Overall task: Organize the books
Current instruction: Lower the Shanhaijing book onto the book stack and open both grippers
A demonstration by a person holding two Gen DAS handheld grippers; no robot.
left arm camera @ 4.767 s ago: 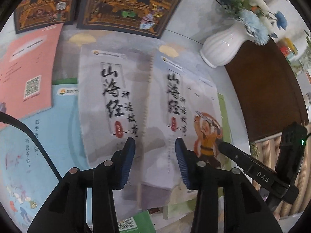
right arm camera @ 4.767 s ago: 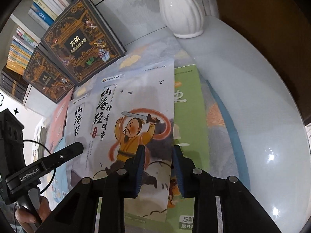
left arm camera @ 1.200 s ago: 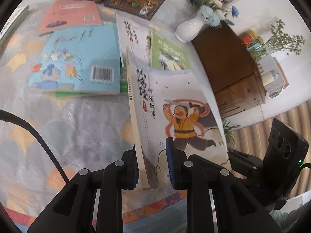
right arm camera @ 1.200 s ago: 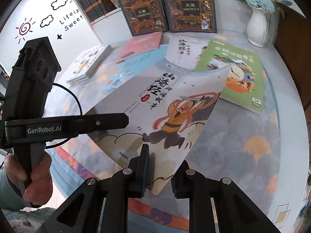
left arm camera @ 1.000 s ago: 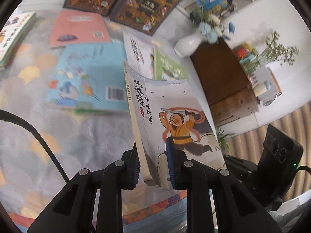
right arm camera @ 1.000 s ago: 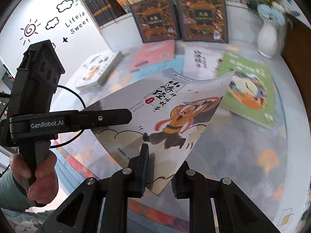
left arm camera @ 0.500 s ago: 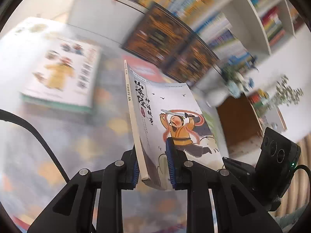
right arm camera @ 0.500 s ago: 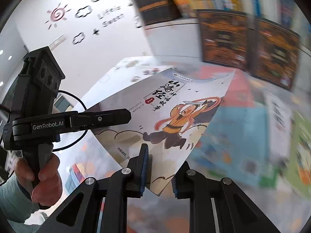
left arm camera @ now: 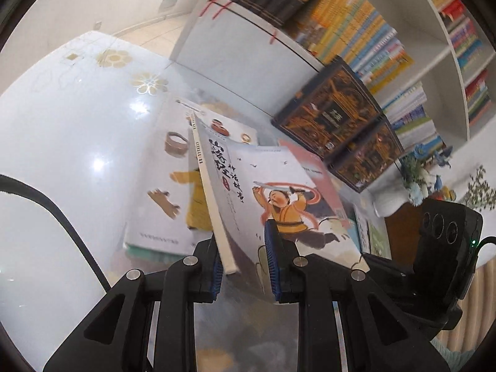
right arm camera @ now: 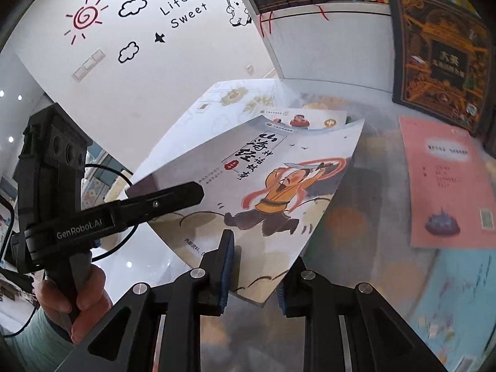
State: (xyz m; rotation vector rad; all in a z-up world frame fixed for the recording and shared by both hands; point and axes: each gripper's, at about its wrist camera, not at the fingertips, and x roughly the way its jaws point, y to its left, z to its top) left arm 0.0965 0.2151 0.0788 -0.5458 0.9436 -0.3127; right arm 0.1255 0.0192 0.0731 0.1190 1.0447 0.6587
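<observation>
Both tongs carry one thin picture book [left arm camera: 279, 186] in the air above a stack of books [left arm camera: 161, 186] on the counter [left arm camera: 62, 124]. The left tongs [left arm camera: 243, 263] are clamped near its spine; the right tongs [right arm camera: 254, 276] are opening, the book's lower corner between them.

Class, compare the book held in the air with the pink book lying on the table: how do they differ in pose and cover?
The held book is tilted in the air; the pink book lies flat on the table. The held book has a grey-white cover with a sword-waving figure in orange; the pink book's is plain with little print. Both are thin paperbacks.
</observation>
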